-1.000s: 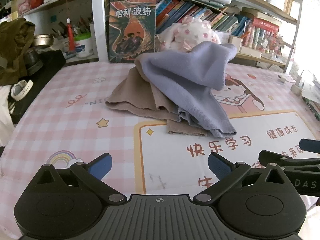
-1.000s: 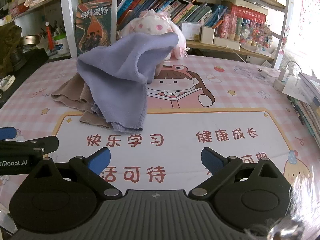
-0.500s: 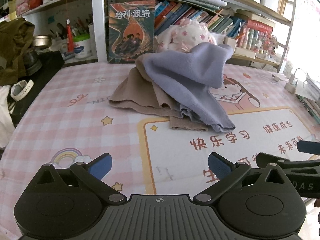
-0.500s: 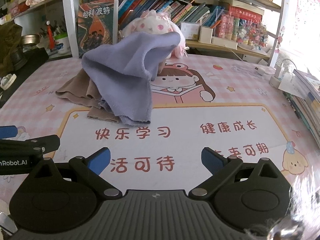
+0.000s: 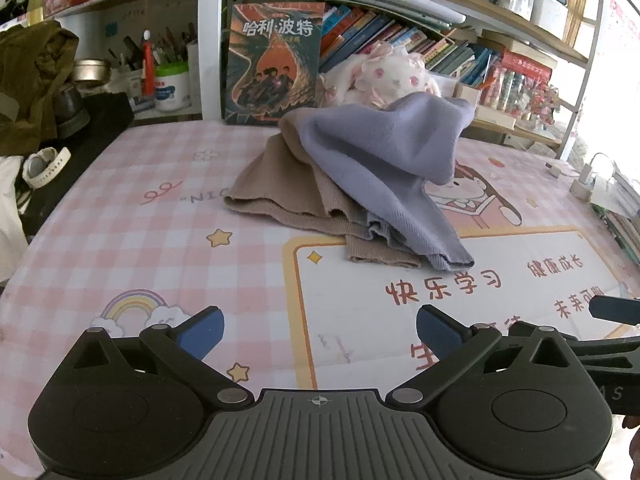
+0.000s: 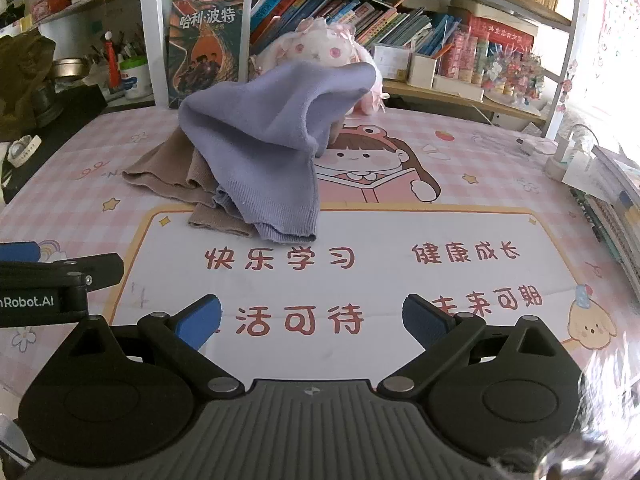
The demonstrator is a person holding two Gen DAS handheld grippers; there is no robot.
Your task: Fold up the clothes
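Since a second ago both our views have drawn back and lifted a little, so the heap of clothes sits slightly higher and farther up the frame, while the heap itself has kept its shape. That heap is a lavender knit garment point(image 5: 384, 176) draped in a peak over a tan ribbed garment point(image 5: 280, 200), the two touching and overlapping, lying on the pink cartoon desk mat point(image 5: 120, 220) just above centre in the left wrist view and left of centre in the right wrist view point(image 6: 272, 152). We judge the folding as not begun: both pieces are crumpled, with no flat panel or clean crease anywhere, so separating them, spreading each out and folding are all left. Our left gripper point(image 5: 320, 332) hangs low in the frame with its blue pads wide apart and nothing between them, well short of the cloth. Our right gripper point(image 6: 312, 322) is likewise spread and empty over the printed white panel of the mat. Behind the heap, toward the upper centre, a plush toy point(image 5: 396, 76) and an upright book point(image 5: 276, 64) stand against the bookshelf point(image 5: 440, 20).
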